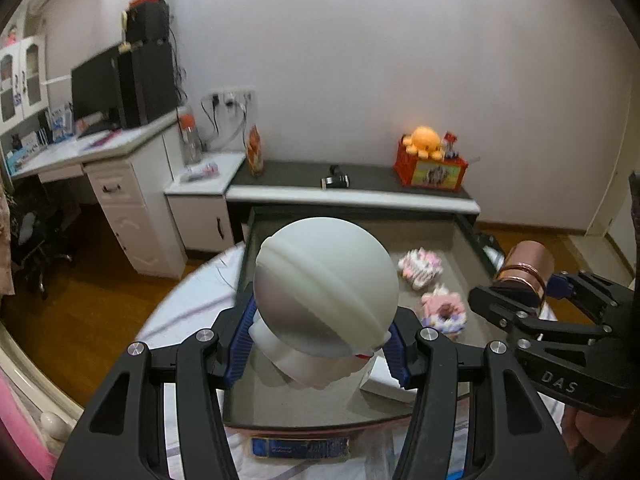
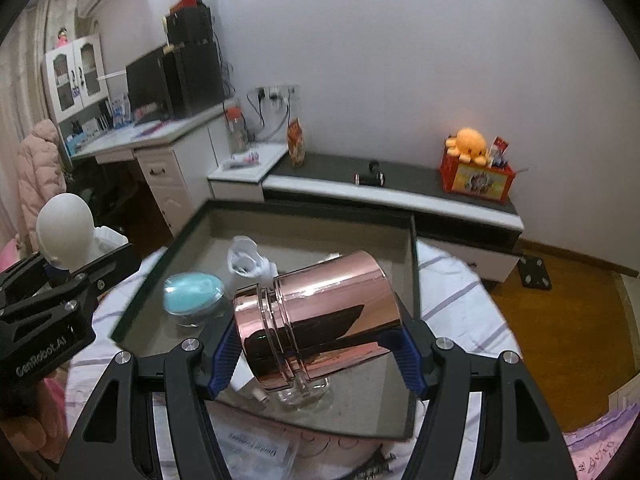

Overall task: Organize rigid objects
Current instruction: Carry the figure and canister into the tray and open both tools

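Note:
My left gripper [image 1: 318,350] is shut on a white round-headed object [image 1: 326,284], held above the near end of an open dark-rimmed drawer [image 1: 476,248]. My right gripper [image 2: 316,350] is shut on a shiny copper canister [image 2: 320,312], held tilted on its side over the same drawer [image 2: 414,264]. The canister also shows at the right of the left wrist view [image 1: 526,268], and the white object at the left of the right wrist view [image 2: 66,228]. In the drawer lie two pink fluffy items [image 1: 420,268], a teal round box [image 2: 194,294] and a white item [image 2: 246,260].
The drawer rests on a bed with a white striped cover [image 2: 456,304]. Behind stands a low dark-topped cabinet [image 1: 360,184] with a red box and orange plush [image 1: 430,160]. A white desk [image 1: 120,148] with a monitor is at the left. Papers [image 2: 256,450] lie near me.

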A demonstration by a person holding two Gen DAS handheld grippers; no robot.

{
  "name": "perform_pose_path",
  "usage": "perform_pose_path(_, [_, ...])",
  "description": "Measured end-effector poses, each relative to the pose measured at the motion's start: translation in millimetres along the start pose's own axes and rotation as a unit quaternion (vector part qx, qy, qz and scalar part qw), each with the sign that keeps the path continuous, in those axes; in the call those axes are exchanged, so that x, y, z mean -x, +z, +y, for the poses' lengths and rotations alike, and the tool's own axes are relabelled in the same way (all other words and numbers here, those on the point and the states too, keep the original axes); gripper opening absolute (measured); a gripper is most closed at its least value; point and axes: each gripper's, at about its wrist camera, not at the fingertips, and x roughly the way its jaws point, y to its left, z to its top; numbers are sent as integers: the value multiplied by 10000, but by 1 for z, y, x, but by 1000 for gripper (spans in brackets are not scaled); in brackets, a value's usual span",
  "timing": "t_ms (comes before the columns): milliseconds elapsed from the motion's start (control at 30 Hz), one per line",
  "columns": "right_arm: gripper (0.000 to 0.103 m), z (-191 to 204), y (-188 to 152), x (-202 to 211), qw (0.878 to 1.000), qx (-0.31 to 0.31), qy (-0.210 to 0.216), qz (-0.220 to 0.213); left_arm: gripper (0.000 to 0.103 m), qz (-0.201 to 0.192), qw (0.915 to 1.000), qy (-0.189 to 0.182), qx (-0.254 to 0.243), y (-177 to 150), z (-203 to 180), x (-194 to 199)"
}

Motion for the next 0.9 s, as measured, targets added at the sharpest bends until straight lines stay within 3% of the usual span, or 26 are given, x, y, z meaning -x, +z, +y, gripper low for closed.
perform_pose_path(300, [67,-8,-15,-47,9986,62,5,525,57,620,9980,66,-112,-21,-7,-51])
perform_pose_path(467, [71,-8,-20,-50,9982,134,-10,586,94,347,9990,239,-122,-24,-6,-38])
perform_pose_path(533, [82,-7,-21,-46,9984,118,16,544,97,223,9993,265,-118,-24,-6,-28])
perform_pose_path(667, [87,-10,-23,-39,9985,48,-6,544,102,51,9995,324,-24,-26,0,-5])
perform_pose_path(767, [103,-10,-26,-24,9994,-67,19,330,103,-42,9994,333,57,-29,6,12])
perform_pose_path(900, [103,-6,-28,4,9997,-241,45,43,103,-195,9991,364,130,-37,10,45])
